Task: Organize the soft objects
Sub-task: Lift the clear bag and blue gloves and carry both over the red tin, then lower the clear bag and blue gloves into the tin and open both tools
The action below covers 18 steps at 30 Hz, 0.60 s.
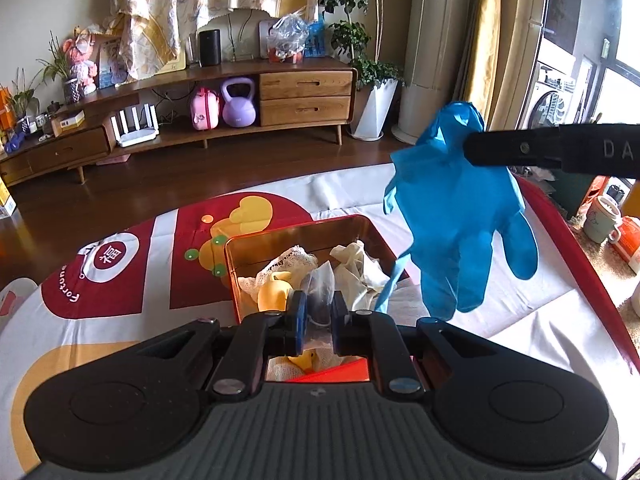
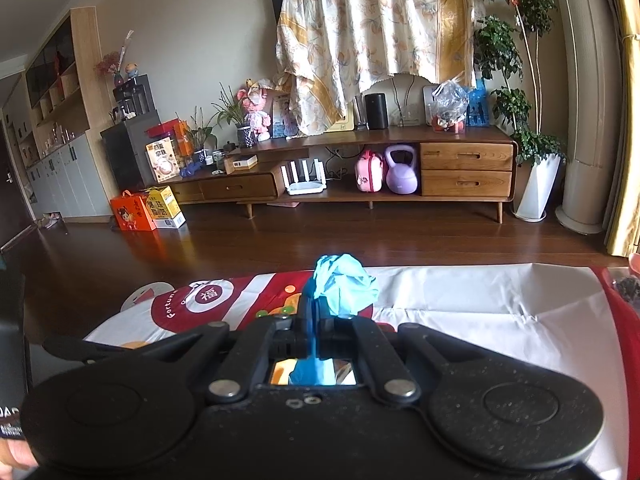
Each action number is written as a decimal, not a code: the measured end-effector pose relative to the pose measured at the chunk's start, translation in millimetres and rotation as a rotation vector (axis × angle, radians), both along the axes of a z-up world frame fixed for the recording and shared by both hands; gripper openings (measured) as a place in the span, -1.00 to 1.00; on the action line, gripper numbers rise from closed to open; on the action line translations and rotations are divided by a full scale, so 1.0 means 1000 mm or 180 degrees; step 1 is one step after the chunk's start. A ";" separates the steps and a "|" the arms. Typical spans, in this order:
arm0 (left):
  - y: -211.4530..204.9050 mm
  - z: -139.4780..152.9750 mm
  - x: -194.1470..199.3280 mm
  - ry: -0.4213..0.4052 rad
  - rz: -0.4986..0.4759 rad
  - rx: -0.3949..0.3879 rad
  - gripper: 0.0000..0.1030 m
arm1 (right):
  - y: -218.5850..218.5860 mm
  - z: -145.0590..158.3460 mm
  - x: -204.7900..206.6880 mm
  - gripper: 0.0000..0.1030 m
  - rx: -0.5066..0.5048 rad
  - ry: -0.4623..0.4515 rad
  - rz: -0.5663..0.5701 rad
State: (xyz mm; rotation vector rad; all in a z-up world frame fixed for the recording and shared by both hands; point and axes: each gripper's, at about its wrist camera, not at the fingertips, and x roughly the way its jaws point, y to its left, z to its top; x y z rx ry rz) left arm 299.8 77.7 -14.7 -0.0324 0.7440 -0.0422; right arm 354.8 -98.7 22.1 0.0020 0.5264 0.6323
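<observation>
Right gripper clamped on blue glove; left gripper pinching clear pouch. Glove to be lowered fully over tin ahead before release.

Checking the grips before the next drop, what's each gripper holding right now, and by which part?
The right gripper pinches the blue glove by its cuff, fingers dangling. The left gripper is shut on a small clear bag, gripped at its lower end.
</observation>
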 end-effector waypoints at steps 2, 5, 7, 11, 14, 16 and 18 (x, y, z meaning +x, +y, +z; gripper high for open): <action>0.002 -0.006 0.009 0.0023 0.0024 0.0012 -0.76 | 0.004 -0.004 0.010 -0.98 -0.0002 0.0014 -0.0001; 0.006 -0.016 0.022 0.0075 0.0069 0.0008 -0.76 | 0.008 -0.012 0.021 -0.98 0.0013 0.0055 -0.0003; 0.007 -0.023 0.029 0.0095 0.0074 -0.0008 -0.76 | 0.011 -0.019 0.028 -0.98 0.0021 0.0094 -0.0012; 0.006 -0.036 0.040 0.0164 0.0069 -0.0002 -0.76 | 0.014 -0.032 0.040 -0.98 0.0010 0.0154 -0.0004; 0.004 -0.046 0.045 0.0228 0.0036 0.0022 -0.76 | 0.016 -0.041 0.048 -0.98 0.0005 0.0216 -0.0022; 0.002 -0.053 0.048 0.0264 0.0019 0.0014 -0.76 | 0.016 -0.048 0.052 -0.98 0.0009 0.0266 -0.0028; 0.002 -0.058 0.050 0.0292 0.0014 0.0000 -0.76 | 0.017 -0.054 0.056 -0.98 -0.0003 0.0308 -0.0044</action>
